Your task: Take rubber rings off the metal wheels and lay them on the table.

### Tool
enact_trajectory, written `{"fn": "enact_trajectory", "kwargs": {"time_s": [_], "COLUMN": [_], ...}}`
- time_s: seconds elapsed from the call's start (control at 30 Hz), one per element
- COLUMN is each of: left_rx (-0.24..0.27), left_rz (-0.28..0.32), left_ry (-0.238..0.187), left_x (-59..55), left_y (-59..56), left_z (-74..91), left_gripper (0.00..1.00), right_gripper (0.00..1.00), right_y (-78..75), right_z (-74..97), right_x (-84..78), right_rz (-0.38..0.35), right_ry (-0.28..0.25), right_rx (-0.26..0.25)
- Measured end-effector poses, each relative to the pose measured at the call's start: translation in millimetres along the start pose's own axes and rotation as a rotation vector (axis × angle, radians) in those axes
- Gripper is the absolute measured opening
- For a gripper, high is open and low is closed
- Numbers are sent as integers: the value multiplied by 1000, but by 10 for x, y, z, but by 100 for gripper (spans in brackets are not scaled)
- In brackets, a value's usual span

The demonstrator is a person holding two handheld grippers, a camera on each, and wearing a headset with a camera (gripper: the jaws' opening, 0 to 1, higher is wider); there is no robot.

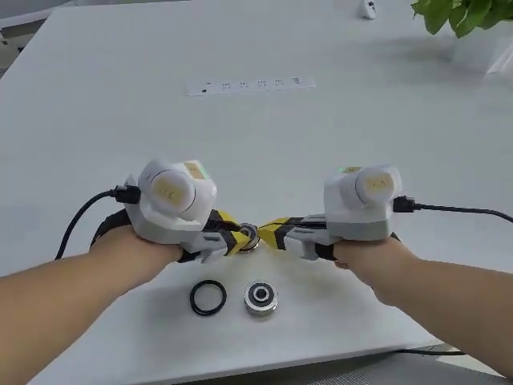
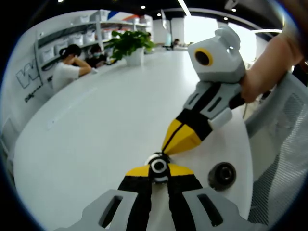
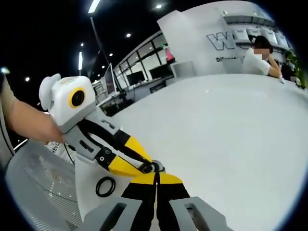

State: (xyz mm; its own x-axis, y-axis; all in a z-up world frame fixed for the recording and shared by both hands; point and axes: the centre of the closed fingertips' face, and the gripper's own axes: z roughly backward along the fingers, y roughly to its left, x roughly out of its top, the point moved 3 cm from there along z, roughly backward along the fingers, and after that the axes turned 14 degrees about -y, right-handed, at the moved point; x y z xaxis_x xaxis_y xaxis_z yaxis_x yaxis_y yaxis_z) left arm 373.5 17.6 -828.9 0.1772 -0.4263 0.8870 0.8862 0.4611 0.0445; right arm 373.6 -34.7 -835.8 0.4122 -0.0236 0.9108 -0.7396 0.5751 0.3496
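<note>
Near the front edge of the white desk point(image 1: 337, 144), the left gripper point(image 1: 235, 240) and the right gripper point(image 1: 270, 234) met tip to tip. The left gripper's fingers were closed on a metal wheel point(image 2: 159, 165), which sat clamped between their yellow tips, dark round its outside with a pale centre. The right gripper's fingers were pressed together to a narrow point that touched the right side of that wheel; whether they pinched any of its rubber could not be told. Just nearer on the desk a loose rubber ring point(image 1: 208, 297) lay flat, and just right of it sat a second wheel point(image 1: 260, 297), the two apart. Farther back a power strip point(image 1: 250, 84) lay on the desk, and a potted plant point(image 1: 461, 14) stood at the far right corner. In the left gripper view a person point(image 2: 67, 67) leaned on the far side of the desk.
</note>
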Motion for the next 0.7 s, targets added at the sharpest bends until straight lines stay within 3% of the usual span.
{"fn": "enact_trajectory", "kwargs": {"time_s": [0.7], "left_rx": [-5], "left_rz": [-8], "left_ry": [6], "left_x": [9], "left_y": [-36], "left_z": [-1], "left_gripper": [11], "right_gripper": [0], "right_y": [116], "right_z": [-2], "right_x": [8], "right_rz": [-58], "right_ry": [-16], "right_rx": [52]}}
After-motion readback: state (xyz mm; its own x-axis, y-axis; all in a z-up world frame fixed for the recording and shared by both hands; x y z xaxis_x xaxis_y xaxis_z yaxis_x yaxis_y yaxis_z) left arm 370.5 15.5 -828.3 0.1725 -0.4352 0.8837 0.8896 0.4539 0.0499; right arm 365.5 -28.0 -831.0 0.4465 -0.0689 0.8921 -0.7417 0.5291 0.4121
